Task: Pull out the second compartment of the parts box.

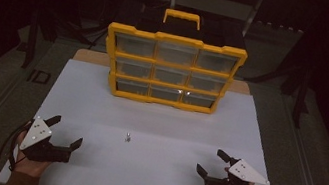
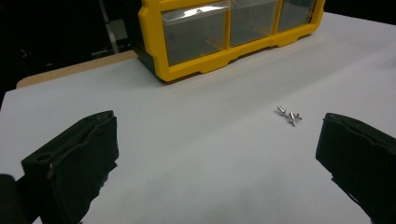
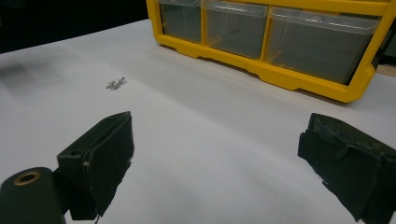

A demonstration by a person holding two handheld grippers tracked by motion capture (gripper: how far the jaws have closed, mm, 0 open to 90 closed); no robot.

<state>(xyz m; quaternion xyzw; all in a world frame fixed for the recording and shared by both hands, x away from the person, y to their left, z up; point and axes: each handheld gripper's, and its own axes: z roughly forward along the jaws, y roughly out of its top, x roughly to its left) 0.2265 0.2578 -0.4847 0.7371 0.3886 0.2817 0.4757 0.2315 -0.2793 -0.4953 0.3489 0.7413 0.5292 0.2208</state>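
Screws (image 1: pixel 128 137), a small cluster of silver ones, lie loose on the white table (image 1: pixel 157 122) just below the centre of the high view, about midway between your two hands and well apart from both. Your left gripper (image 1: pixel 66 132) sits at lower left of the frame, jaws spread wide with nothing between them; your right gripper (image 1: pixel 209 163) sits at lower right, jaws likewise wide apart and empty. In the left gripper view the screws appear at right of centre, beyond the jaws. Behind them, upper centre, a yellow organizer (image 1: pixel 172 69) with clear drawers stands upright on the table.
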